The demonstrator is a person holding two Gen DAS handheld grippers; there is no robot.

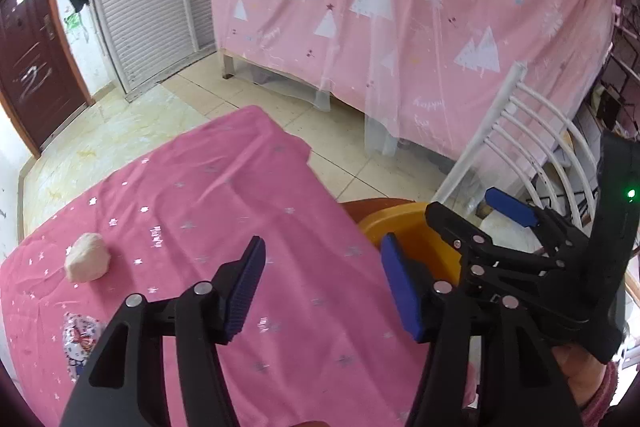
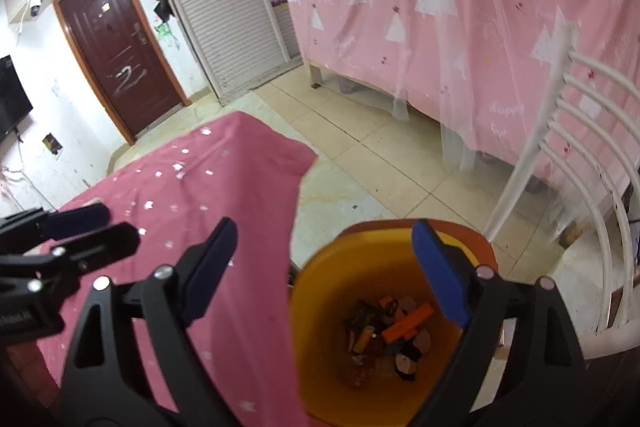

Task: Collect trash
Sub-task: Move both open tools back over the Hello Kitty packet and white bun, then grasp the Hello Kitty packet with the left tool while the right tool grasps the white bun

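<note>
Left gripper (image 1: 322,291): jaws apart, nothing held, above the pink cloth (image 1: 224,211). Right gripper (image 2: 332,271): jaws wide apart, nothing held, above the orange bin (image 2: 320,291) at the table's right edge. Trash pieces (image 2: 394,331) lie on the bin floor. White wad (image 1: 87,263) sits on the cloth, far left; a printed wrapper (image 1: 80,341) lies nearer.

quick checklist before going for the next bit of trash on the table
1. Left tongs open and empty: ok.
2. Right tongs open and empty, above the orange bin: ok.
3. Trash left on the pink tablecloth: a crumpled white wad and a printed wrapper: ok.
4. Path from the left tongs to the wad unobstructed: ok.
5. Room in the bin, only its bottom covered: ok.
6. More trash outside the views: cannot tell.
</note>
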